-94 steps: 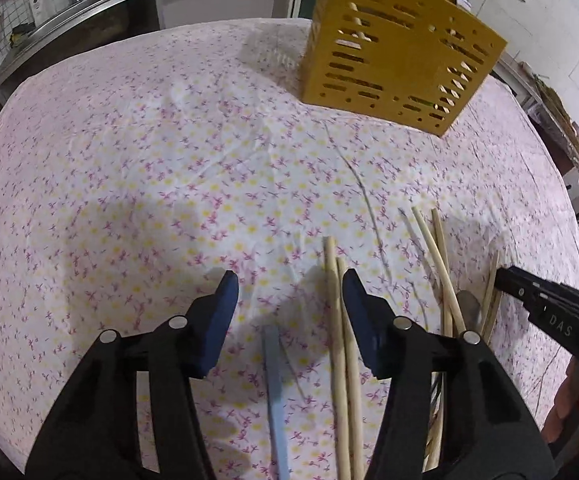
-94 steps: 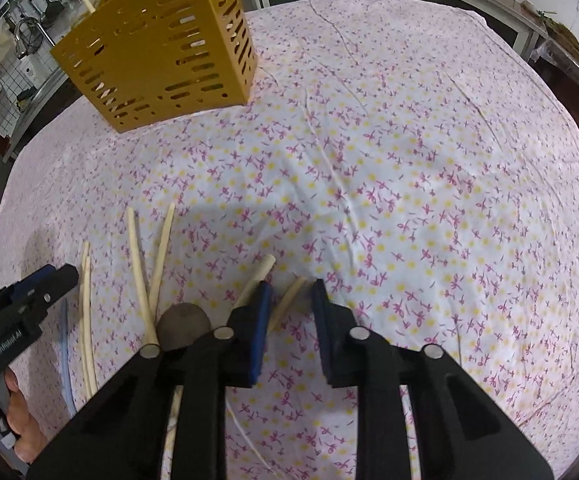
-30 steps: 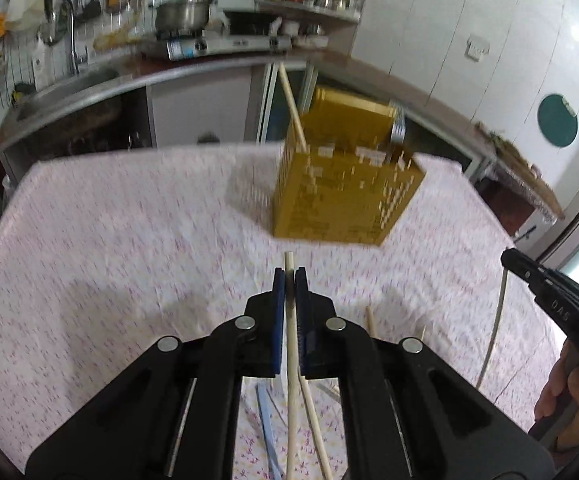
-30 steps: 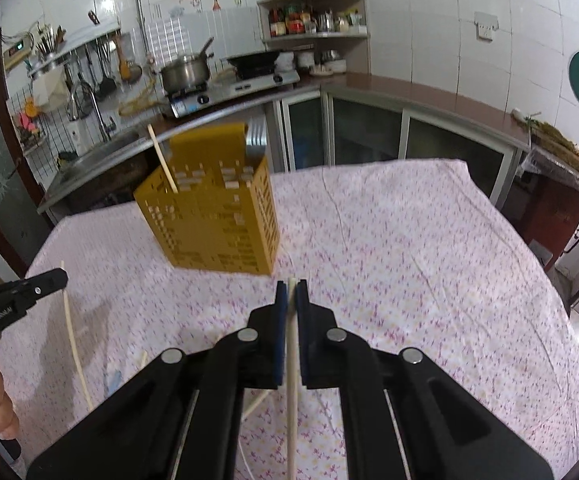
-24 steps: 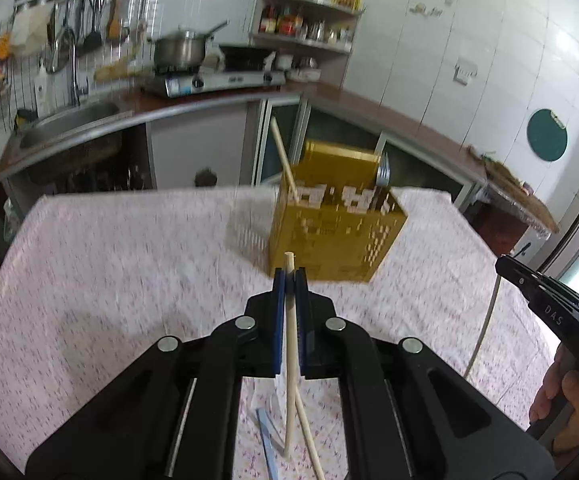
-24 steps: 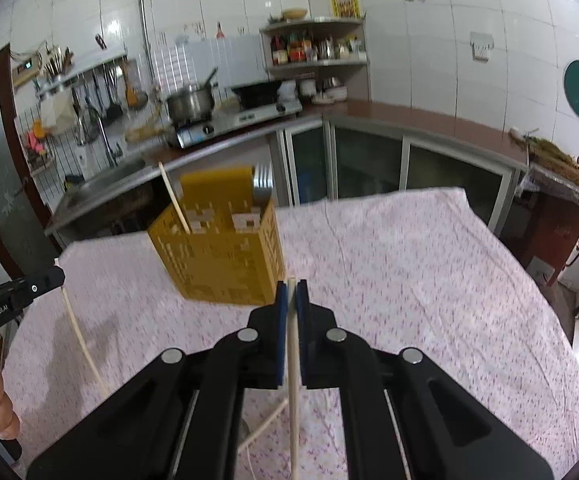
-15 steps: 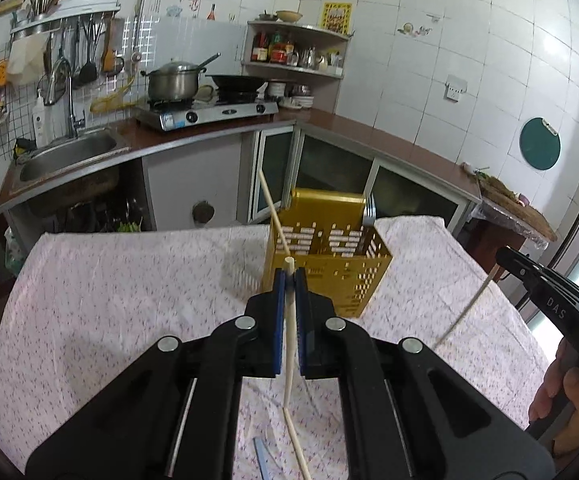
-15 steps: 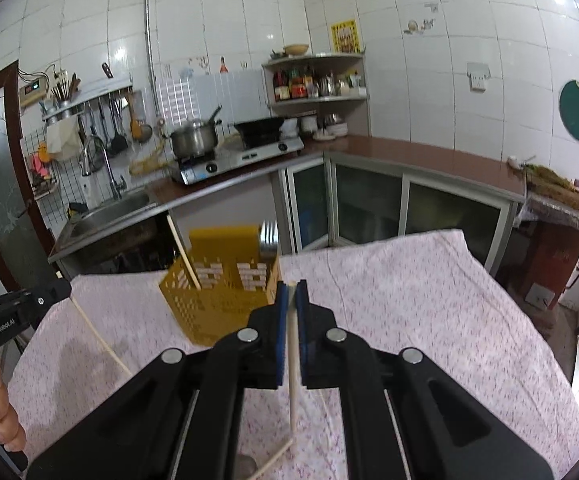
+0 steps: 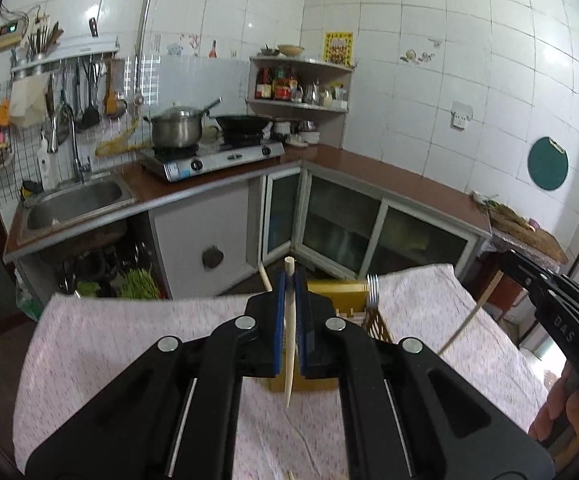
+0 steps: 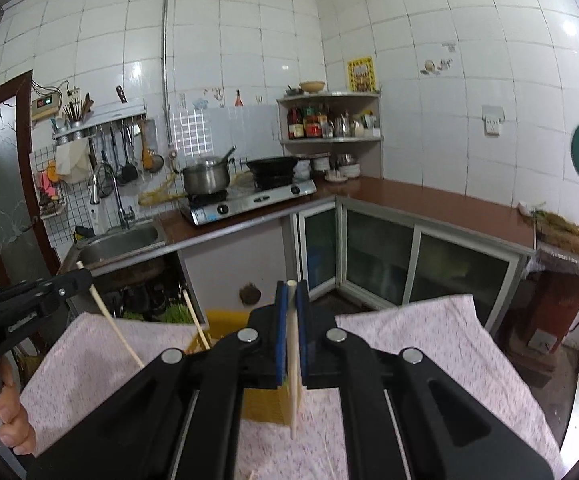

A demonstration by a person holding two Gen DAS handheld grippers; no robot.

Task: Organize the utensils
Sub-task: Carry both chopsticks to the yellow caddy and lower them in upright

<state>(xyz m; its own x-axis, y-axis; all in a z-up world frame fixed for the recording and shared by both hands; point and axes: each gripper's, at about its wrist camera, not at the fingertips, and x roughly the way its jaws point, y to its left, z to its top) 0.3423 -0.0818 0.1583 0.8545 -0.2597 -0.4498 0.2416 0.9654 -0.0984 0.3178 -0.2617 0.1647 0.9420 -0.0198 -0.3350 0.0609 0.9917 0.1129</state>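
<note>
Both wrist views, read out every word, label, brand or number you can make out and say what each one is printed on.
"DAS": white letters on the black body of the right gripper, seen in the left wrist view.
Left gripper body, right wrist view: white lettering, too blurred to read.
Red digits on the wall box: too small to read.
Yellow wall poster: unreadable.
Bottle labels on the corner shelf: too small.
Stove front sticker: blurred.

2 grippers: left gripper [image 9: 289, 280], right gripper [image 10: 291, 292]. 3 chopsticks: one [image 9: 289, 340] per gripper [image 10: 293, 380], one [image 10: 195, 320] in 1 yellow basket [image 9: 345, 292]. 1 fork [image 9: 372, 292].
</note>
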